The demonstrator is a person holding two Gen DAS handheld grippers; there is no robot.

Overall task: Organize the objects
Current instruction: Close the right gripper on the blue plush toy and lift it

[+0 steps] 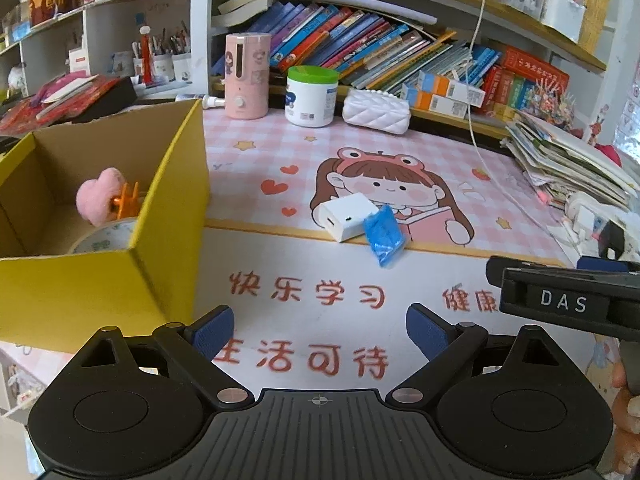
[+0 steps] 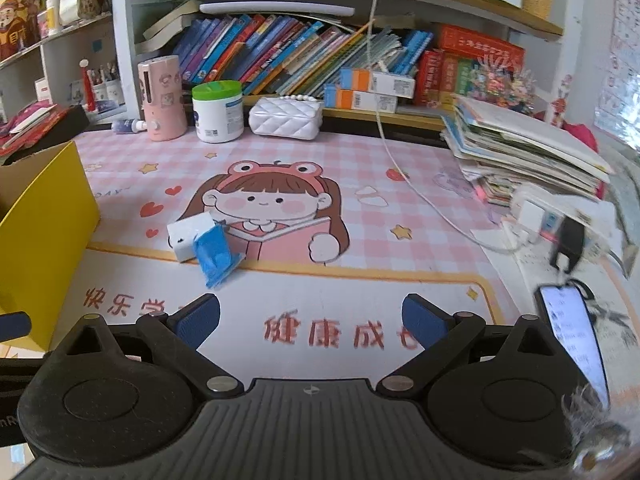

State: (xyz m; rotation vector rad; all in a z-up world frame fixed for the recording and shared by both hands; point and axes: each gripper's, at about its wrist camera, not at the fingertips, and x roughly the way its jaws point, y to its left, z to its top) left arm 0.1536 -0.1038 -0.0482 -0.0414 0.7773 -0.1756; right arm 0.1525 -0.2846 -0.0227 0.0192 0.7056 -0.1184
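A white charger block point(image 1: 345, 217) and a blue plastic packet point(image 1: 385, 237) leaning on it lie mid-desk on the pink cartoon mat point(image 1: 320, 292); both also show in the right wrist view, charger point(image 2: 186, 238) and packet point(image 2: 216, 254). A yellow cardboard box point(image 1: 120, 272) stands at the left, holding a pink fuzzy heart point(image 1: 100, 196), an orange clip point(image 1: 128, 200) and a tape roll point(image 1: 104, 238). My left gripper point(image 1: 320, 334) is open and empty, near the box's corner. My right gripper point(image 2: 312, 322) is open and empty, short of the packet; its body shows at the right of the left wrist view point(image 1: 568, 300).
A pink dispenser point(image 1: 246, 76), a green-lidded white tub point(image 1: 312, 96) and a white quilted pouch point(image 1: 376, 110) stand along the back under the bookshelf. A paper stack point(image 2: 528, 152), a cable point(image 2: 420, 192) and a lit phone point(image 2: 572, 332) are at the right.
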